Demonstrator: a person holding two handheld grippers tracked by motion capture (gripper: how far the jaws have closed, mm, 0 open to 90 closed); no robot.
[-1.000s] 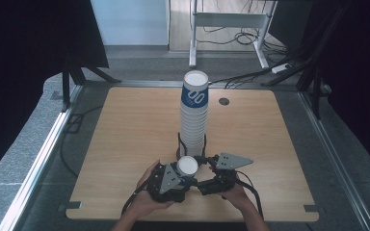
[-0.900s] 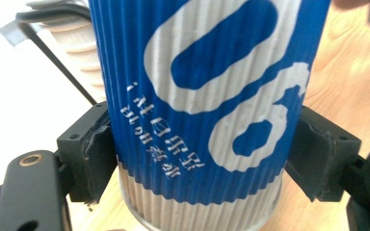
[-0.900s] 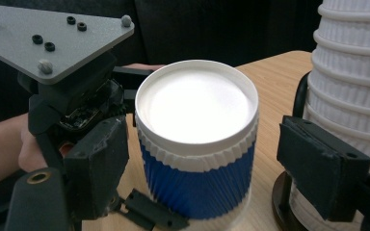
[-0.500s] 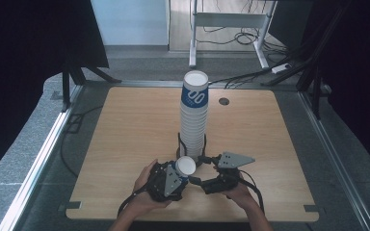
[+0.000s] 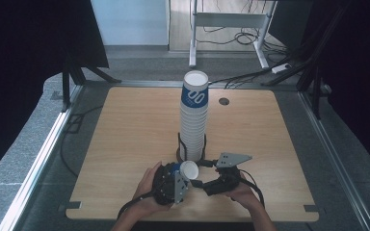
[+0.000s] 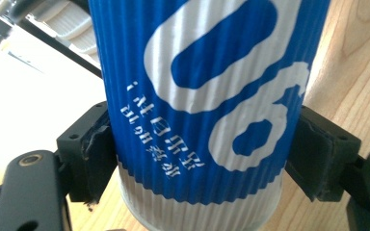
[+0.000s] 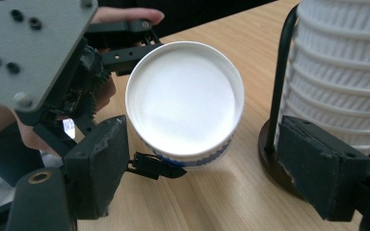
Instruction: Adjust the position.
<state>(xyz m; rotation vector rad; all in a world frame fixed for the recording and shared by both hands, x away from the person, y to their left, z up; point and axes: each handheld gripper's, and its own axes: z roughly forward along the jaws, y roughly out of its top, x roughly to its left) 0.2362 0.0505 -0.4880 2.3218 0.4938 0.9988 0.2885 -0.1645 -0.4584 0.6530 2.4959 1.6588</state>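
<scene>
A: Cup stack (image 5: pixel 193 120) first, since it is the biggest thing on the table (image 5: pixel 125 125). Where does it stand?

B: Upright in a black wire holder (image 5: pixel 191 150), a little nearer the person's edge than the table's middle. The top cup is blue with a white figure; the ones beneath show white ribbed walls. In the right gripper view the stack (image 7: pixel 347 72) rises at the right, with the holder's rod (image 7: pixel 278 72) running up its side.

A: And the single cup?

B: The single cup (image 5: pixel 185 170) sits just in front of the stack's base, near it, tipped so its white mouth faces the right gripper. The left gripper (image 5: pixel 171 183) is clamped on it: in the left gripper view the blue ribbed wall (image 6: pixel 202 96) sits between the two black jaws, each pad pressed against a side.

A: The right gripper?

B: The right gripper (image 5: pixel 212 180) lies just right of the cup, with its jaws spread wide. In its own view the cup's open mouth (image 7: pixel 185 98) sits between the jaws, closer to the left one; I cannot tell whether that pad touches the wall. The right jaw stands in front of the holder's base.

A: Hands?

B: A hand (image 5: pixel 147 192) wraps the left gripper, another hand (image 5: pixel 243 195) the right, both at the near edge.
</scene>
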